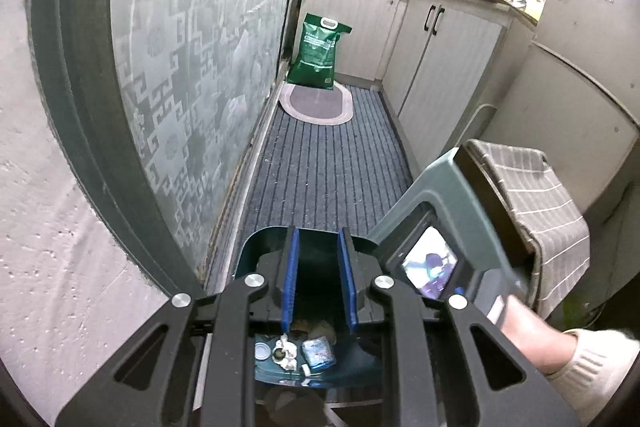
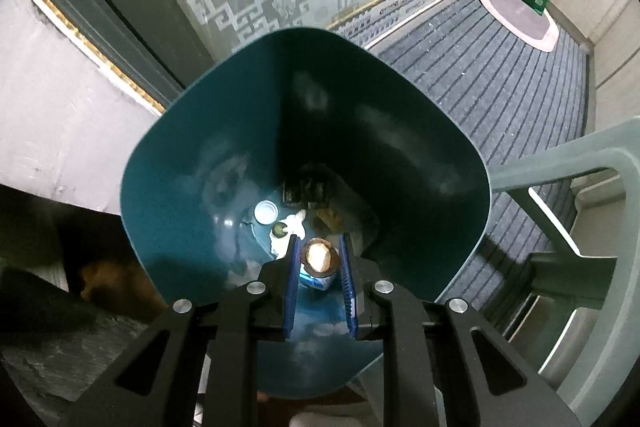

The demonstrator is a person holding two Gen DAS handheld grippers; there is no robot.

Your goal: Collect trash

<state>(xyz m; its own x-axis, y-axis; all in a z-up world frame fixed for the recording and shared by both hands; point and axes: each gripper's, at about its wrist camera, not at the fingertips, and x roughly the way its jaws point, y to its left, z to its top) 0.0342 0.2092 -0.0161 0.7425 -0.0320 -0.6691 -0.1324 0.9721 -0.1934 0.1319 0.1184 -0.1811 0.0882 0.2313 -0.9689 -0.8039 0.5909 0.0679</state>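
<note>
While the right gripper points down into the teal trash bin, its blue pads clamp a small brown nut-like scrap at lower centre. Beyond it, a white lid and wrappers lie on the bin's floor. Left gripper: jaws slightly apart, empty, above the bin.

Dim, cool indoor light; far kitchen reads brighter. Heavy fisheye bending and black vignette at corners. Soft glare patches inside the teal bin. Its floor lies shadowed; left edge murky, blurred.
</note>
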